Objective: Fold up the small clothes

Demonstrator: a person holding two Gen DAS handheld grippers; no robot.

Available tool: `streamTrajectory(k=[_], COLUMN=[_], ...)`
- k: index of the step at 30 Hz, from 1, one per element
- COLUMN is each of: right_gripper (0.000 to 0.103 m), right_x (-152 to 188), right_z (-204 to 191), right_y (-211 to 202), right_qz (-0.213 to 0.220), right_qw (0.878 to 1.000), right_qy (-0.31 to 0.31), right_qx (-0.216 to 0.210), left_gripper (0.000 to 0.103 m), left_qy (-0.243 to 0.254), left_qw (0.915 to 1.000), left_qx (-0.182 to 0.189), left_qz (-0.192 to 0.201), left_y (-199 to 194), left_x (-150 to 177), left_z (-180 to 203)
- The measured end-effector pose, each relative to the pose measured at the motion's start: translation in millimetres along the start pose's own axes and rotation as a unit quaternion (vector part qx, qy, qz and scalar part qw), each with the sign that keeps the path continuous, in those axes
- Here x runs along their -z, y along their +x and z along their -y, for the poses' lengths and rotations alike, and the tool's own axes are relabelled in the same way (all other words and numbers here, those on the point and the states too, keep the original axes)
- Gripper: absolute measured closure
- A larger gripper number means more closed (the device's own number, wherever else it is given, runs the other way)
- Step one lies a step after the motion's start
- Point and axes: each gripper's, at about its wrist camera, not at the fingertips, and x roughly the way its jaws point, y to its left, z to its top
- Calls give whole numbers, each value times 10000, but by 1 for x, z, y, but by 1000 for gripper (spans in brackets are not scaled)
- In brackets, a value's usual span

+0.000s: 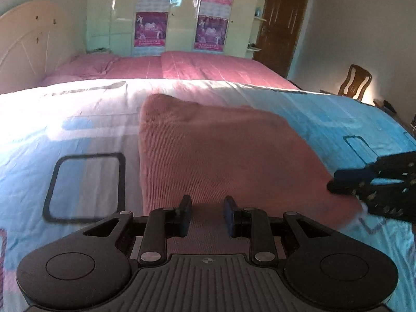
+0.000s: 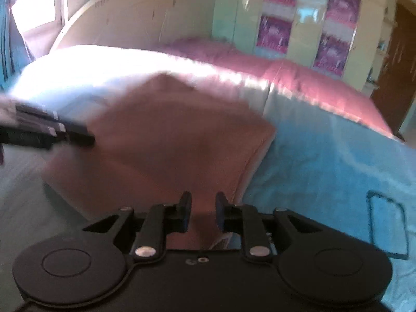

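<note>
Left gripper [image 1: 207, 215]: jaws slightly parted, empty, above near hem of pink ribbed garment [image 1: 221, 150]. Right gripper [image 2: 203, 214]: likewise narrowly open, gripping nothing, at opposite near corner. Garment lies folded on blue-and-white bedsheet [image 1: 85, 140]. Advice: pinch both near corners evenly before lifting, keeping edges aligned.

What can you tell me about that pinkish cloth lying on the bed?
The salmon-pink ribbed knit cloth looks soft, finely striped in texture, and folded into a rough rectangle with one far corner bunched up. It lies flat on the light blue patterned bedsheet. Both views are blurred; its near edge sits at the two tongs, whose jaws are apart and grip nothing visible.
</note>
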Motion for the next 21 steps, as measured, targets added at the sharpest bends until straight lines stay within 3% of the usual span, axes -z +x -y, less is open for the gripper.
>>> streamTrajectory(k=[3, 6, 10, 14, 17, 21], right_gripper=[83, 86, 87, 82, 83, 82], right_x=[7, 24, 16, 6, 14, 15], right_z=[0, -2, -4, -9, -6, -6], right_y=[-14, 5, 8, -8, 15, 17], right_qz=[-104, -680, -702, -317, -883, -796], right_qw=[9999, 9976, 9974, 9994, 9958, 9965], right_qy=[117, 98, 101, 145, 101, 165], right_qx=[-38, 35, 92, 69, 206, 179], left_gripper=[76, 76, 76, 76, 76, 76], left_qy=[-25, -114, -263, -276, -274, -251], left_qw=[9996, 9983, 9979, 9976, 9975, 9971], left_qx=[-137, -275, -334, -368, -392, -454], left_qz=[-227, -497, -482, -508, -525, -556], left_y=[-6, 2, -5, -3, -1, -2], left_x=[19, 37, 40, 40, 39, 38], left_z=[0, 0, -3, -4, -2, 1])
